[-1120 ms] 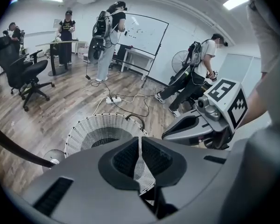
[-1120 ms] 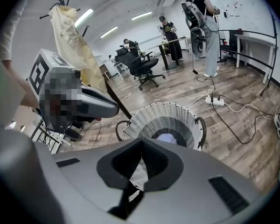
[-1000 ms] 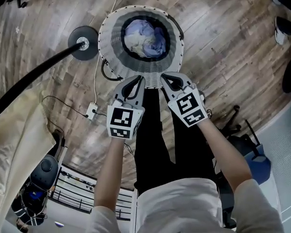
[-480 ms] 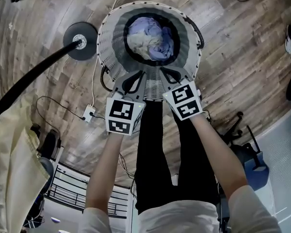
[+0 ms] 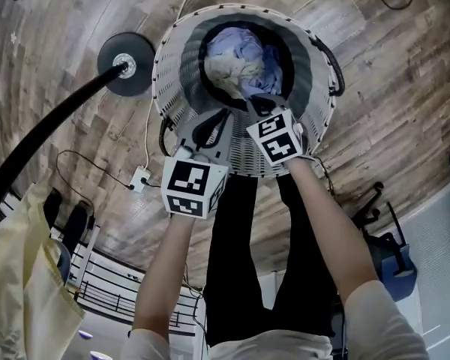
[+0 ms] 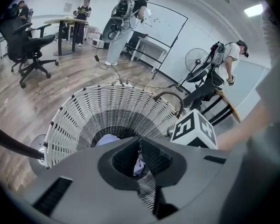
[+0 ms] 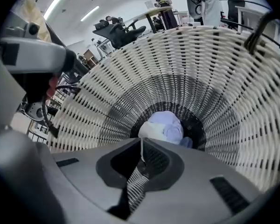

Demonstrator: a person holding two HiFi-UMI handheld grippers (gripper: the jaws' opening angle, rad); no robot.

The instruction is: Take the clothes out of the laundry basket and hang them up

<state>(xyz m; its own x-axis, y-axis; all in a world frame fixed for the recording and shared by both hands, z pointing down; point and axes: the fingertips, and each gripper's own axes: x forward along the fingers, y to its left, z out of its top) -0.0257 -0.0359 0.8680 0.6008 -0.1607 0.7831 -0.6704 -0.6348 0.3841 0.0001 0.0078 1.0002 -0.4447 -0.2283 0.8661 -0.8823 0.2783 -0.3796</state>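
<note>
Since a second ago, both grippers have been lowered toward the white laundry basket, the right one further, past its near rim. Both are pointed steeply down from outstretched forearms. The left gripper is held over the near rim, jaws together and empty. The right gripper has just been opening its jaws to a slit, with nothing between them. One basket and two grippers are seen. One heap of pale blue and cream clothes lies at the basket's bottom. The wide mouth is left open around the heap.
</note>
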